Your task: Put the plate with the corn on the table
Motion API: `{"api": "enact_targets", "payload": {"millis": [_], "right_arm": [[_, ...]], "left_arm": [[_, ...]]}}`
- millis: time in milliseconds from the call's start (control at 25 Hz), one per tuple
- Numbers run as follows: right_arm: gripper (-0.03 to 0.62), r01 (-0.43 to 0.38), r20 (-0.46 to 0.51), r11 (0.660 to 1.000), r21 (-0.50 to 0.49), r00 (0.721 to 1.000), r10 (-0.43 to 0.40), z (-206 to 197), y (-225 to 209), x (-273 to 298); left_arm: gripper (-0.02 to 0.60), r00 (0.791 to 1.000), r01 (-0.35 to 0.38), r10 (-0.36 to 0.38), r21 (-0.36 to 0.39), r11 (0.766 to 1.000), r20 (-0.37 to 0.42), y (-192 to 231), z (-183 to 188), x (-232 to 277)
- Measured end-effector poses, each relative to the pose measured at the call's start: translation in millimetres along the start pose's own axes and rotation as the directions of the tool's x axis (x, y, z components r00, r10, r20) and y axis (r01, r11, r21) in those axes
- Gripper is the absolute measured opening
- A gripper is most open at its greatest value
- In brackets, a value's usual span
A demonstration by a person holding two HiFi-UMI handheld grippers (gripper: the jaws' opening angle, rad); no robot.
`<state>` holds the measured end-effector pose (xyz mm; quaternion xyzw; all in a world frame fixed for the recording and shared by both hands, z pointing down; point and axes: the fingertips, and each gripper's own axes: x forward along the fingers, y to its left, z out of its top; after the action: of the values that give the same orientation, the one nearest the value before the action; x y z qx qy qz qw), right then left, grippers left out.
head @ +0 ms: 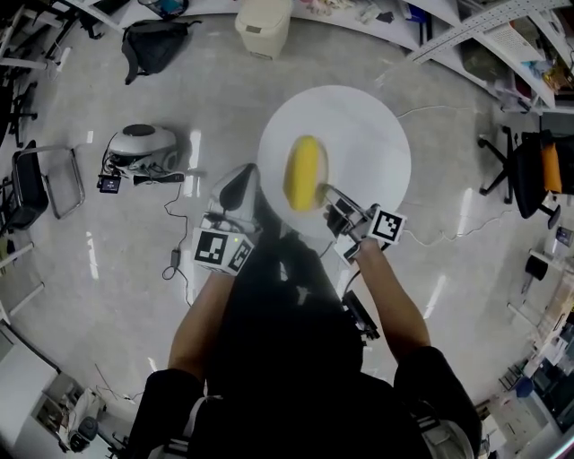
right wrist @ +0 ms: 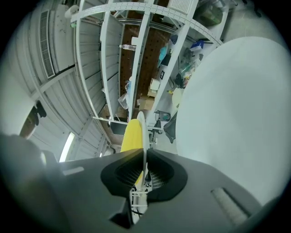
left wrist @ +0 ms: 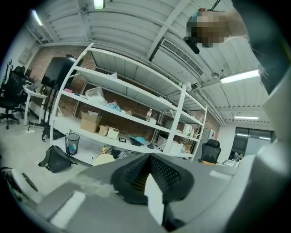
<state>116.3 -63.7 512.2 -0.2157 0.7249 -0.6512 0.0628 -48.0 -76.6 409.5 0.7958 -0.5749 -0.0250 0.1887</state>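
Right forearm (head: 392,300) leads to the right gripper (head: 328,194), clamped tight on the near rim of the plate (head: 359,134). Just left of that rim sits the left gripper (head: 240,184), jaws together on nothing. Loose on the plate, just beyond the right jaws, lies the corn (head: 306,172). Risk: a one-sided rim grip lets the plate tilt, rolling the corn onto the floor (head: 448,296). No table is in view.

One round white plate (head: 363,134) and one yellow corn cob (head: 305,172) are in view. There are two grey handheld grippers, the left gripper (head: 244,179) and the right gripper (head: 326,191). The floor holds one black backpack (head: 152,45), one beige bin (head: 263,25), one white-and-grey machine (head: 143,143) and two black chairs: the left chair (head: 27,184) and the right chair (head: 529,175).
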Motion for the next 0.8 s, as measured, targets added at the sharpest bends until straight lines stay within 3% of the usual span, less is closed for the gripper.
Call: {"api": "enact_targets", "payload": {"millis": [320, 800], "right_arm": [[0.032, -0.029, -0.042, 1.000, -0.011, 0.999, 0.029, 3.3, -39.7, 30.1], [0.032, -0.006, -0.064, 1.000, 0.009, 0.998, 0.006, 3.6, -91.1, 63.6]], "left_arm": [[0.003, 0.999, -0.007, 0.006, -0.018, 1.000, -0.037, 28.1, -36.0, 21.3], [0.003, 0.998, -0.001, -0.001, -0.046, 0.999, -0.057, 57.8, -73.3, 43.4]]}}
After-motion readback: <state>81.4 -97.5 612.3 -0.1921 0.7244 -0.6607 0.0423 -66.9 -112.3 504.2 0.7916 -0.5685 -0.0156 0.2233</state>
